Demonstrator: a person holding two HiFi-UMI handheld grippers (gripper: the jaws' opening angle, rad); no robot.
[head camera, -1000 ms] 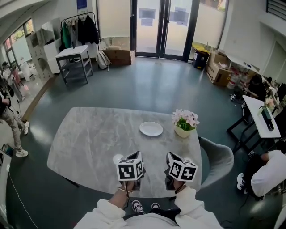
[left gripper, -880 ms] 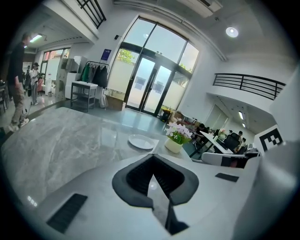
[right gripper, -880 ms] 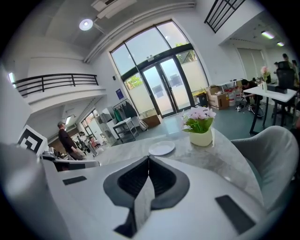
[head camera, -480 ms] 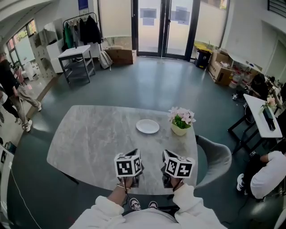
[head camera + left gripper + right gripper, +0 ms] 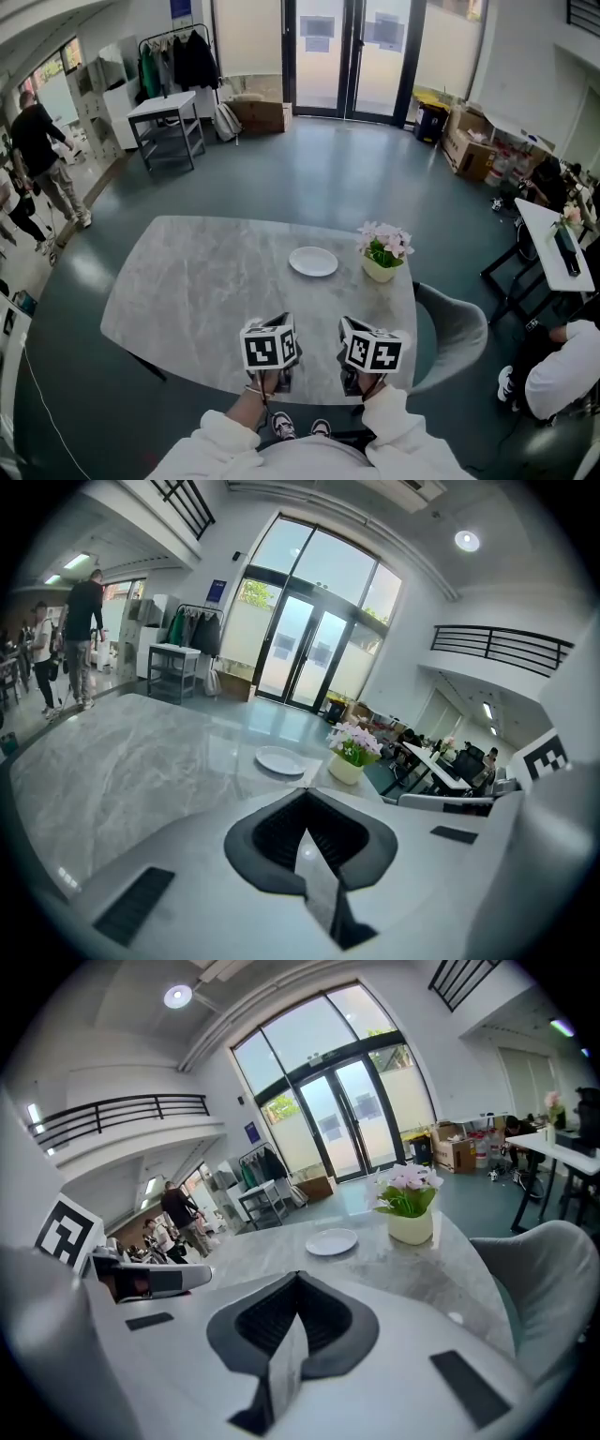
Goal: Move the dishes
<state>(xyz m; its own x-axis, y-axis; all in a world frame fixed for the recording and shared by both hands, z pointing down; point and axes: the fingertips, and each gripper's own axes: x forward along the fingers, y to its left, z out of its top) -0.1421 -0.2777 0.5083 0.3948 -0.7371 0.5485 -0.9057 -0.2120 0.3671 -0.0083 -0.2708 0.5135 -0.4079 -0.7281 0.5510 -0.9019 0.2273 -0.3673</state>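
Grey stone table (image 5: pixel 187 281) sits in the middle of a big hall w/ glass doors at the back. L gripper (image 5: pixel 309 855) and R gripper (image 5: pixel 291 1344) hang side by side over the near edge of the table, both tipped a bit down. L jaws are pressed together w/ nothing btwn them. R jaws are the same: together, nothing held. Neither one touches the table or any dish. Out past them, across the table twd the far side, lies one white plate (image 5: pixel 314 261), flat and bare. It is the only dish I can see. It is well apart from both grippers and lies straight ahead, in line w/ the gap btwn the two. It is round, so it has no long side to line up with. L gripper looks a tiny bit nearer, but it is close to even. Just beside the plate, on the R side, stands a pot (image 5: pixel 380 270) of pink flowers, not touching it, so the R gripper's way in is the tighter one. Can't tell if the plate waits to be moved or lies where it was meant to go: both would look like this.
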